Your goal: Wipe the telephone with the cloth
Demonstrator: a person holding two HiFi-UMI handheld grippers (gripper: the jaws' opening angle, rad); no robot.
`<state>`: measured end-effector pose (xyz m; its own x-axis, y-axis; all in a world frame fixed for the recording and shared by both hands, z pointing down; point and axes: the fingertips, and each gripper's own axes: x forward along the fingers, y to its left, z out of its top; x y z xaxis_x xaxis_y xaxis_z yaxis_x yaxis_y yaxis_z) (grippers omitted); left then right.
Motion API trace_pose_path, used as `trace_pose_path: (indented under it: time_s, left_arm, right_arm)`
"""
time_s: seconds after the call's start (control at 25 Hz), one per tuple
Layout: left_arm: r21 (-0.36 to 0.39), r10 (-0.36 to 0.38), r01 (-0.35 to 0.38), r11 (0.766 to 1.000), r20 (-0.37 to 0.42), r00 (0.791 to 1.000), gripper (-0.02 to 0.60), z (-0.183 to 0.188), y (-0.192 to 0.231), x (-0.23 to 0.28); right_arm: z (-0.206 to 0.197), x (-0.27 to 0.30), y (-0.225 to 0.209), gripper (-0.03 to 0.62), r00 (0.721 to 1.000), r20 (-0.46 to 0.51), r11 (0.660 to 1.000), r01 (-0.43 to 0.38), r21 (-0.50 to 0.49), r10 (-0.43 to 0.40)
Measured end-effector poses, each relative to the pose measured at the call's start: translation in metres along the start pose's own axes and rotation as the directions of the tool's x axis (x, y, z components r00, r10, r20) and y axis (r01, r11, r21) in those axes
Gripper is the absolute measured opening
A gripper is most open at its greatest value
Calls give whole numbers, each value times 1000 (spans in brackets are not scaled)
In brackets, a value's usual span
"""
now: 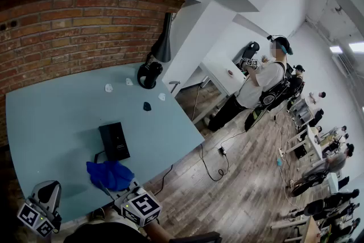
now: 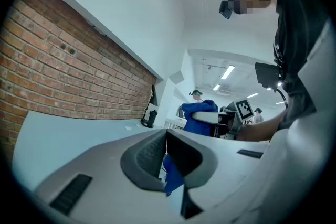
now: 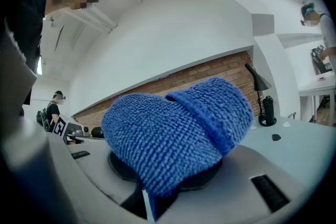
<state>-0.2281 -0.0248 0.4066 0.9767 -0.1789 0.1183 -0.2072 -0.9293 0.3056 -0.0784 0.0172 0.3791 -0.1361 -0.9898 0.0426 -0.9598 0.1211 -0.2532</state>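
Wiping seems not yet begun: the right gripper (image 1: 126, 193) clamps the bunched blue cloth (image 1: 111, 174) just at 6 o'clock of the black telephone (image 1: 115, 141), while the left gripper (image 1: 48, 190), jaws together and empty, waits at 8 o'clock.

R gripper (image 3: 160, 186) clamped on bunched blue cloth (image 3: 173, 131).

One bench (image 1: 51, 122). One black telephone (image 1: 114, 141), frame centre. One blue cloth (image 1: 110, 174). Two grippers: left gripper (image 1: 48, 186) lower left, right gripper (image 1: 116, 189) lower centre. One black desk lamp (image 1: 153, 62). Three small white bits (image 1: 108, 87) on bench. One small dark bit (image 1: 147, 106). One person (image 1: 259, 85) standing upper right; more at right edge, too small to count.
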Motion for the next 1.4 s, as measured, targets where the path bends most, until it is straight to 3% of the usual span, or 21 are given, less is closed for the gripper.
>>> trace_pose_path:
  time_s: [0.16,0.4,0.72,1.08,1.28,1.4]
  left_arm:
    - [-5,37,-37,999,2,999,-11,3,1,2]
    - [-20,116,-116,993,-1,993,-11,4,-11,11]
    - [-39,252,-253,967,-34,967,-11,3,-37,12]
    - [-70,444,-448,892,-63,894,-11,-19,-63,6]
    - [-114,535,-540,834,-75,842,-11,-37,-76,1]
    - [-134,559,-566,813,-89,824,-11,-50,-85,4]
  right_arm:
    - [8,6,-16,139,1000,19,1000,-22,3,22]
    - [32,18,-65,143,1000,13,997,-18,-81,19]
    - [73,65,-140,142,999,19,990,-38,-138,41]
    - [85,127,-177,141,993,19,953,-109,-282,120]
    - [46,150,-178,142,984,-48,899,-174,-402,169]
    - [7,157,-183,143,978,-109,880,-210,-427,180]
